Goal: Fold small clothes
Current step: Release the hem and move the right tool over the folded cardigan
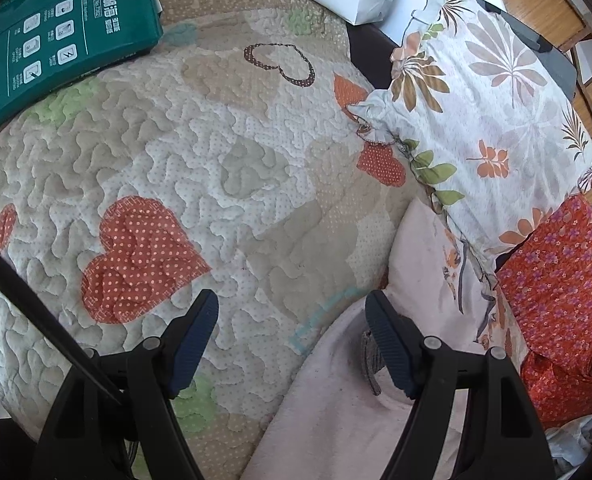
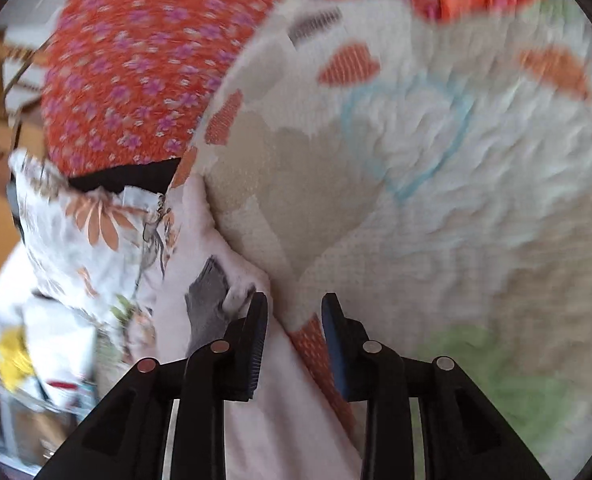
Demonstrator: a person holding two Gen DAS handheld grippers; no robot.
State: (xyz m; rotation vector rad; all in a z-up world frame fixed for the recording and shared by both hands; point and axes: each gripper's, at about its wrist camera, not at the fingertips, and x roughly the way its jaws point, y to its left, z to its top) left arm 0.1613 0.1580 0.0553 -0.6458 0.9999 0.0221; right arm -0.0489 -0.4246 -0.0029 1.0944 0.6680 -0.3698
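While the left gripper (image 1: 291,312) hangs with its jaws spread wide and empty over the heart-patterned quilt (image 1: 199,168), the pale pink garment (image 1: 336,412) lies under its right finger, its edge running diagonally across the quilt. Open quilt stretches ahead, hemmed by a green box (image 1: 55,40), a floral pillow (image 1: 488,120) and red flowered cloth (image 1: 564,292). The right gripper (image 2: 293,312), jaws partly parted and gripping nothing, straddles the garment's edge (image 2: 271,420).
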